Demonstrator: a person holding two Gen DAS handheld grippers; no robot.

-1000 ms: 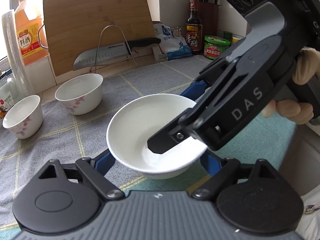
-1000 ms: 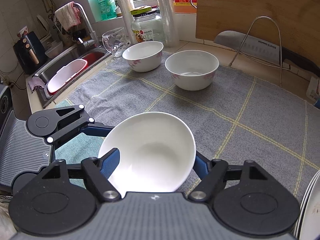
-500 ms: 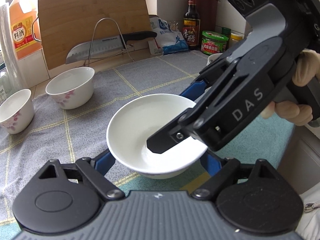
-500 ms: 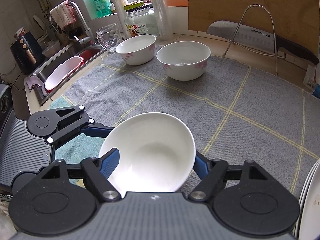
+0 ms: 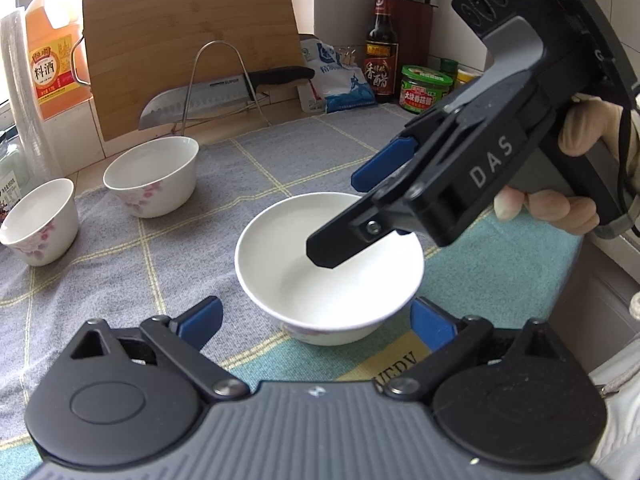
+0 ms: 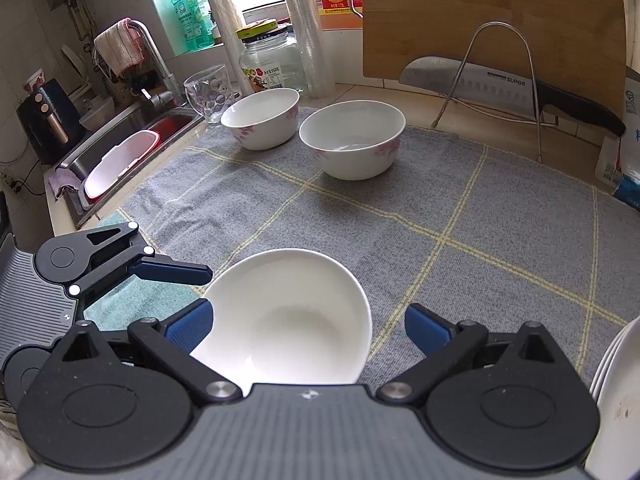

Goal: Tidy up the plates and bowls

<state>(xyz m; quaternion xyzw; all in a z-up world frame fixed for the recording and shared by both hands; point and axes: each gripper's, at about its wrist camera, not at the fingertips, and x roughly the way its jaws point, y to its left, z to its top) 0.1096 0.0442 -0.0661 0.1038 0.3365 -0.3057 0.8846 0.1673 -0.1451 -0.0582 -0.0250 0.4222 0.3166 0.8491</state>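
The white bowl (image 5: pixel 330 268) sits on the grey mat (image 5: pixel 120 264) near the desk's front edge. My left tool (image 5: pixel 316 322) has just been opening and stands wide, the bowl between its pads, untouched. My right tool (image 6: pixel 306 326) has just been opening too, wide around the rim. Pulling away crooked, I might bump the bowl and tip it.

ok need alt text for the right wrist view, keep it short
A white bowl sits on a grey checked cloth between the open fingers of the right gripper, which have just been opening. Two flowered bowls stand farther back, near a sink.
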